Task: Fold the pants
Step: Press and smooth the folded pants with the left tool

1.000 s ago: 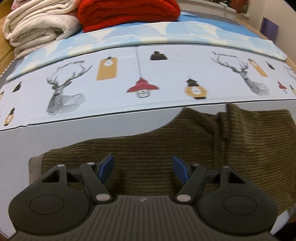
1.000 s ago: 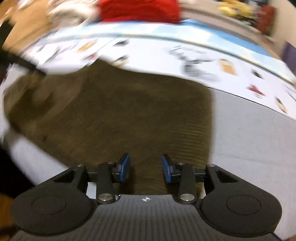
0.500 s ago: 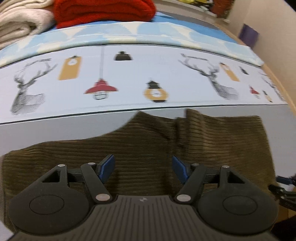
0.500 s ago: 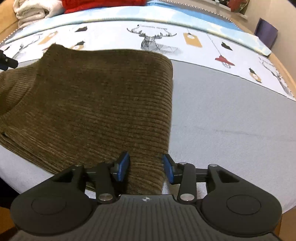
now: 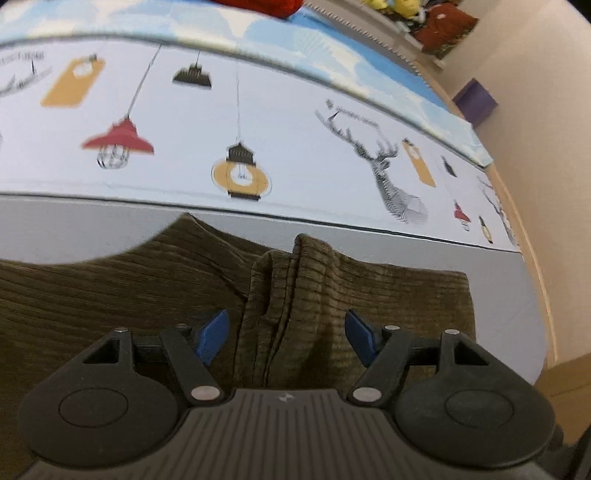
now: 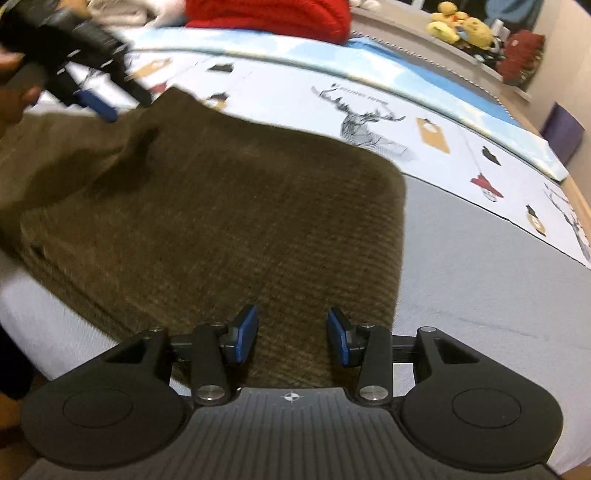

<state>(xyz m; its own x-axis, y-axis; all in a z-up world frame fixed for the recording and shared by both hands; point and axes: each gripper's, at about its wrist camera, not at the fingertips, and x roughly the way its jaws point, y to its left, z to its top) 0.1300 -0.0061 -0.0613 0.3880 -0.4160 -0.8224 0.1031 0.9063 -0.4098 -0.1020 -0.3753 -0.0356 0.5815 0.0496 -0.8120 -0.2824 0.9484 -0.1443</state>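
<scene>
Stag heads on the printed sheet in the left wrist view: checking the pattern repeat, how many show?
1 whole: the grey line-drawn stag head, right of the yellow lantern print. Antler fragments at the left and right edges suggest more, cut off.

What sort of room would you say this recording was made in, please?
Most likely a bedroom: the brown pants lie on a bed with a deer-and-lantern printed sheet, folded blankets and stuffed toys behind.
</scene>
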